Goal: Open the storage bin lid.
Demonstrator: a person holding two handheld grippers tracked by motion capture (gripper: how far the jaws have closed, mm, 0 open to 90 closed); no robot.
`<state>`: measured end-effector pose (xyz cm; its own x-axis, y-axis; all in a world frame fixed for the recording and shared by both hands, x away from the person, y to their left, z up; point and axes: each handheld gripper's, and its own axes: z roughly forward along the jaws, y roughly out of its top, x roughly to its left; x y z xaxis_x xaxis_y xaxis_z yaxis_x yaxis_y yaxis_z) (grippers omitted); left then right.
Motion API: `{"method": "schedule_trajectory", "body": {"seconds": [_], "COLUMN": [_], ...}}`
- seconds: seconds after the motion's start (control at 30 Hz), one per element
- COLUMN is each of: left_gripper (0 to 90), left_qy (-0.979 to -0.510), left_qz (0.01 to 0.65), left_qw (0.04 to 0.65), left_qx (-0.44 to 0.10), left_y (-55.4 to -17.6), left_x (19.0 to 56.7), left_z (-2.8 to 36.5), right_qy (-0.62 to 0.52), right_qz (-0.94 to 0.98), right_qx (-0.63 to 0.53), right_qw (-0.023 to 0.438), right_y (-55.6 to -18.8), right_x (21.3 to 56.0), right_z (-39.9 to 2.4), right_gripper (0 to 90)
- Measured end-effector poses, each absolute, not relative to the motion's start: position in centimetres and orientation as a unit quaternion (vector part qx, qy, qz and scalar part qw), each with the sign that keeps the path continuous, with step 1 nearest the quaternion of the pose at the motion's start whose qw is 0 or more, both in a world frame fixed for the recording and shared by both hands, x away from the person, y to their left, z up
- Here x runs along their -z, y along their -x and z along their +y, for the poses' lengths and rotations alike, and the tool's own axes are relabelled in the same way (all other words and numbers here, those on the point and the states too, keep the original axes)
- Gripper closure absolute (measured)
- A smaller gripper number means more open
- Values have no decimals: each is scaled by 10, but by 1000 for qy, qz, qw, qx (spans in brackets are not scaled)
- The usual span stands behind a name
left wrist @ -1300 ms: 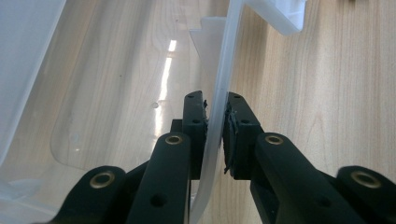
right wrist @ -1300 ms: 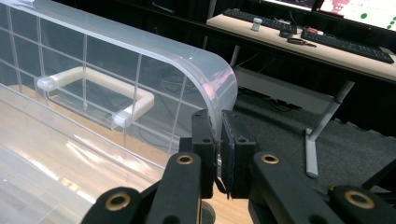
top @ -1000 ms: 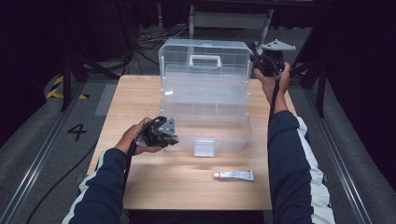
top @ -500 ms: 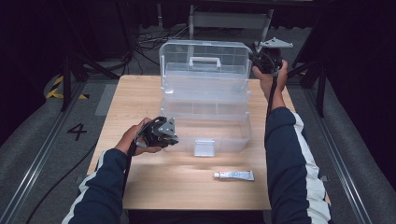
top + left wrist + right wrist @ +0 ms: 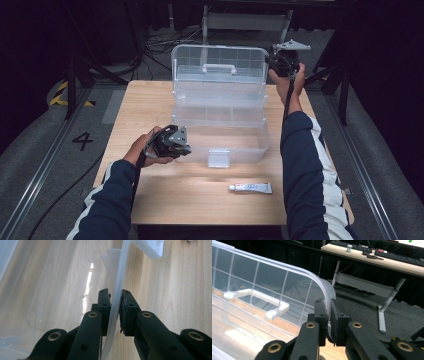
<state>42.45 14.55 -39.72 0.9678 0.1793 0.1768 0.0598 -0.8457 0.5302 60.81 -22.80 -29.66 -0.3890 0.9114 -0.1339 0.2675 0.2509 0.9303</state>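
- A clear plastic storage box (image 5: 220,135) stands open in the middle of the wooden surface (image 5: 165,200), its base nearer the person and its lid (image 5: 220,70) raised upright at the far side.
- The lid carries a white handle (image 5: 219,68) and a moulded grid of ribs, seen close in the right gripper view (image 5: 257,298).
- The left gripper (image 5: 172,142) sits at the near left corner of the box base, low over the surface, held in the person's left hand (image 5: 145,150).
- In the left gripper view its jaws are narrowed onto the thin front wall of the base (image 5: 117,290), one pad inside the box and one outside, both pressing on the plastic.
- The right gripper (image 5: 286,62) is held up at the far right, at the upper right corner of the lid, with the right arm (image 5: 300,150) stretched forward along the box.
- In the right gripper view its jaws pinch the curved corner rim of the lid (image 5: 325,293) between the pads.
- A white latch tab (image 5: 218,157) hangs at the middle of the base's front wall.
- A small white tube (image 5: 250,187) lies flat on the surface nearer the person than the box, well apart from both grippers.
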Motion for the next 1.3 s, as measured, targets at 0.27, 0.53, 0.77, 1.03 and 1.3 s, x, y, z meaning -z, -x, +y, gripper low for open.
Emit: {"method": "schedule_trajectory", "body": {"seconds": [0.27,0.53,0.77,1.03,1.3], "left_gripper": [810,808,808,806,803], "left_qy": [-954,-955,-954,-954,-954], "left_qz": [64,64,64,65,64], "left_qw": [273,269,270,271,268], "left_qx": [-105,-110,-111,-113,-117], "left_y": [-425,-424,-424,-424,-423], "left_x": [398,398,398,399,399], "left_z": [146,145,145,145,144], "right_qy": [-426,-432,-432,-433,-438], "right_qz": [701,702,701,705,712], "right_qx": [-439,-434,-436,-431,-423], "right_qw": [366,364,363,359,350], "right_y": [-617,-626,-629,-633,-638], "right_x": [301,305,308,310,309], "right_z": [-224,-223,-224,-224,-223], "right_gripper": [845,843,841,839,837]}}
